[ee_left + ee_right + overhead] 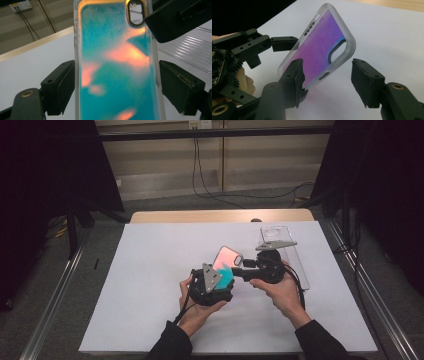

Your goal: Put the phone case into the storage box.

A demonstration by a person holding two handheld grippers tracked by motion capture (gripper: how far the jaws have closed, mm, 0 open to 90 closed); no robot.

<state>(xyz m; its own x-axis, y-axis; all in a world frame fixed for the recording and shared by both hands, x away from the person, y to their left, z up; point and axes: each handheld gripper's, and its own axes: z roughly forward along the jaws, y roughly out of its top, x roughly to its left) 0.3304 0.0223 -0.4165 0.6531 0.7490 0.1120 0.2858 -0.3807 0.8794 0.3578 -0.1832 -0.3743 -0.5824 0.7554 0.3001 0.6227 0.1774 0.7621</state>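
Note:
A clear-rimmed phone case with a teal and pink shimmering back is held up off the white sheet, tilted. My left gripper is shut on its lower part, and in the left gripper view one black jaw presses on each long edge of the case. My right gripper comes in from the right at the case's camera-hole end. In the right gripper view the case lies between the jaws. The left pad is against its edge, while a gap remains at the right pad.
A white sheet covers the wooden table. A clear plastic box lies on the sheet behind the right hand. Metal rails run along both table sides, and cables trail on the floor beyond.

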